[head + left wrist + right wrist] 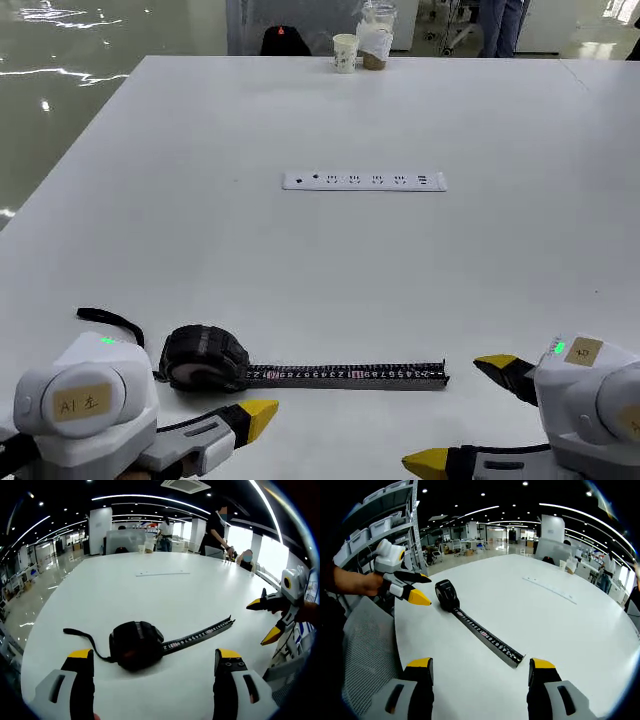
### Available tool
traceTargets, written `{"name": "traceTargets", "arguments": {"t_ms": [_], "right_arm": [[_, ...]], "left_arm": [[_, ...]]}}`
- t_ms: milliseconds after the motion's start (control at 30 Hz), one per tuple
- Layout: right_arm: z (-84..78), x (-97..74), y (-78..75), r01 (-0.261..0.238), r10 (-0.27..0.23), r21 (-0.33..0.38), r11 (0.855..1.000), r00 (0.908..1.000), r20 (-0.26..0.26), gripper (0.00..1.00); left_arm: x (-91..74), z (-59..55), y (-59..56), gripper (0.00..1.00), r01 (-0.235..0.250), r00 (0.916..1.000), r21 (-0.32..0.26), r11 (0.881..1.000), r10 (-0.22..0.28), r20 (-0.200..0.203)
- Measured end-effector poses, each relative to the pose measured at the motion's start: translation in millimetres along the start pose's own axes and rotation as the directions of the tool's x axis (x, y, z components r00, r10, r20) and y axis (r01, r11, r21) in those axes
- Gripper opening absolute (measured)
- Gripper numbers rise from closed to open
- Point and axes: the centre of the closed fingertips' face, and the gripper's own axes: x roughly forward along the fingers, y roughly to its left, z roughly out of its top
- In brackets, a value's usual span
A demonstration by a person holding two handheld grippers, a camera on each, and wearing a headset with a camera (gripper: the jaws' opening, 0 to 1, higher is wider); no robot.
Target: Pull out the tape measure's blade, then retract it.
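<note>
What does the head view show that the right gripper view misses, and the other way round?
Head view: the thin black strap loop trailing behind the tape measure's case. Right gripper view: tall metal shelves with grey bins, bright ceiling lights, and a hand holding the left claw. Both: the black tape measure with its blade pulled out flat on the white table, and the white power strip.

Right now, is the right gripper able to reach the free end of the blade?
Probably yes. The right gripper is open, and the blade's free end lies flat on bare table just ahead of its jaws, with nothing between.
</note>
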Motion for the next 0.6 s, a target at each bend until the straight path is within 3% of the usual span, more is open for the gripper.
{"name": "traceTargets", "arguments": {"t_ms": [600], "right_arm": [[-16.1,15.8,-18.6,-0.09,0.081,-0.097,0.991,0.9926,-0.09,0.68]], "left_arm": [[17.2,0.7,8.3,0.99,-0.027,0.9996,-0.017,1.0,0.026,-0.006]]}}
